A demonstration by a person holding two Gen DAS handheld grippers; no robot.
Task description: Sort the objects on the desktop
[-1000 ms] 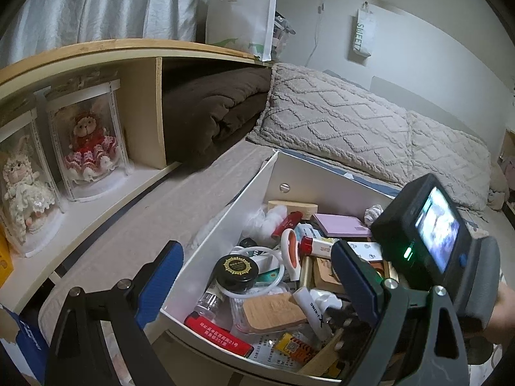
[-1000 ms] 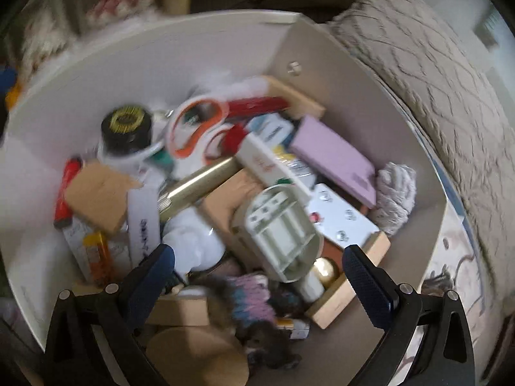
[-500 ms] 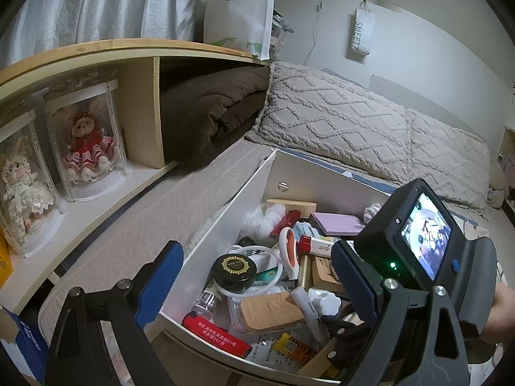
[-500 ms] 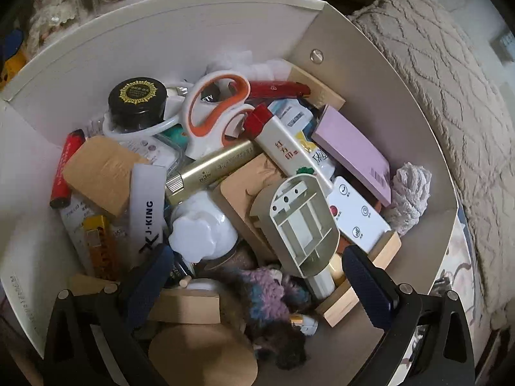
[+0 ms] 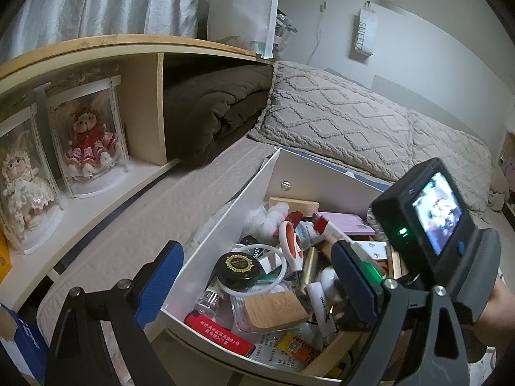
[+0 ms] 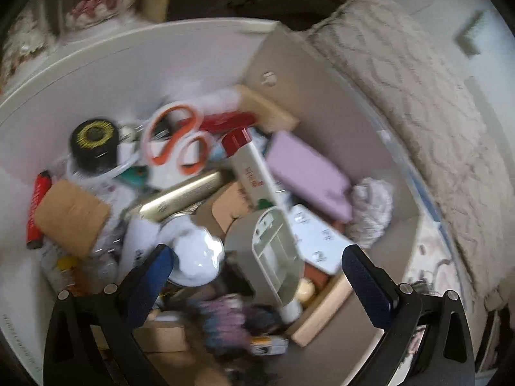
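Both claws gape empty, the right claw (image 6: 257,273) above a cluttered white box (image 5: 225,222) on the bed (image 5: 128,234), shelf (image 5: 106,193) left of the left claw (image 5: 257,273).

left oblique, right overhead, shared drawer (image 5: 225,225)
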